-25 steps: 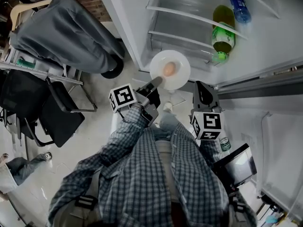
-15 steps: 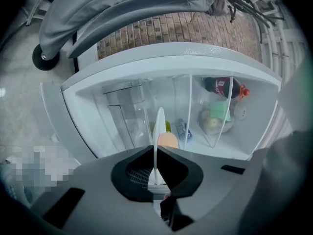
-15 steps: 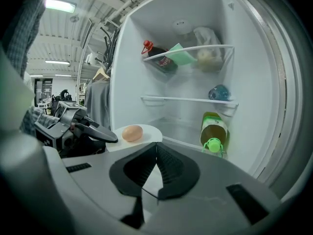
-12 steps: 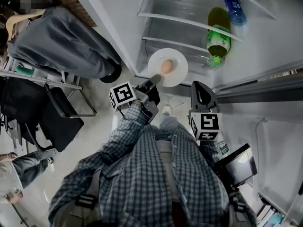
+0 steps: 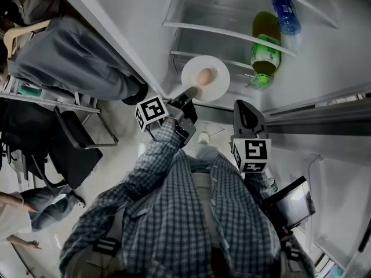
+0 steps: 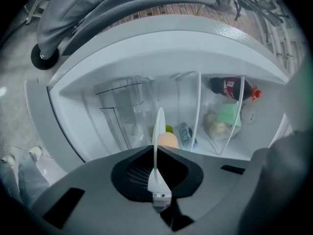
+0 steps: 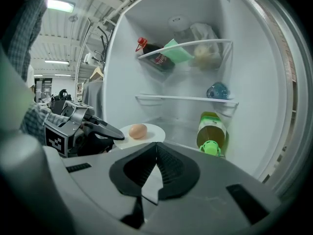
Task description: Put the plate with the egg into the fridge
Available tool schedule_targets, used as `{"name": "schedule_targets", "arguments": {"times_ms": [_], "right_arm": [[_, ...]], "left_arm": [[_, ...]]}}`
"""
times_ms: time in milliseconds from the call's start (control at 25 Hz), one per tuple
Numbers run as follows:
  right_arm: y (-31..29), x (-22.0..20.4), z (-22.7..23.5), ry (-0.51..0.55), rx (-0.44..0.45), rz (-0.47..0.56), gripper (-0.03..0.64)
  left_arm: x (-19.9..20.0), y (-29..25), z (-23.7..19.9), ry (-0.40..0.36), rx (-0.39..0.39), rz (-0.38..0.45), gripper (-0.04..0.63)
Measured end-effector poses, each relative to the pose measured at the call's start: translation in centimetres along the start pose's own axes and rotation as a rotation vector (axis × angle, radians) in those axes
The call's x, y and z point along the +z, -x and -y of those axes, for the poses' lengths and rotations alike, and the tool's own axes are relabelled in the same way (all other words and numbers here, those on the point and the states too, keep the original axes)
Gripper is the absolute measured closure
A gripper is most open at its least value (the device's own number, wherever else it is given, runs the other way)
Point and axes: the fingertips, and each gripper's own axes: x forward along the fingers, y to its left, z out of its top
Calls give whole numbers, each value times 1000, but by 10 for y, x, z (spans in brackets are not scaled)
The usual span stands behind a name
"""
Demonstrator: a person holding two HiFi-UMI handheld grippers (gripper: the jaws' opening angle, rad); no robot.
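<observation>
Left gripper (image 5: 188,94): clenched on the near rim of the plate (image 5: 219,81). In the left gripper view I see that rim edge-on between the jaws.
Right gripper (image 7: 156,155): jaws pressed together with nothing between them. It hangs to the right of the plate, apart from it.
Task item location: the plate is held in the air at the open front of the fridge (image 5: 330,51), over the lower shelf rail (image 5: 232,57). It rests on no shelf.
Plate contents: one egg (image 5: 204,76), lying loose near the middle.
Stage, in my judgement: carry nearly done, set-down not yet begun.
Risk one: the plate hangs from a single rim pinch. Any tilt of my left wrist would let the egg roll off the shallow plate.
Risk two: the far rim could strike the shelf rail on the way in, and the jolt could shake the egg or slip the plate in the jaws.
Risk three: the green-capped bottle (image 5: 264,45) lies near the likely landing spot. A push too far right would knock it.
Upper shelf contents, from the right gripper view: a dark bottle with a red cap (image 7: 155,53), a green packet (image 7: 176,50) and a pale bag (image 7: 203,53).
Middle shelf contents: a blue bottle (image 5: 287,7), on its side.
Lower shelf contents: the green-capped bottle only, with bare space to its left.
</observation>
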Motion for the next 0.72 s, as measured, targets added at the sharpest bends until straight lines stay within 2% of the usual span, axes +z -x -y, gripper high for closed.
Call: {"name": "schedule_targets", "arguments": {"times_ms": [240,560,720], "right_arm": [[-7,1,7,-28,-12,-5,611],[-15,0,13,6,7,-16,611],[-19,6,15,-15,4,8,611]], "left_arm": [[9,-18,-1,8,13,7,578],[18,-39,-5,29,27,17,578],[22,-47,-7,36,32,20,578]]}}
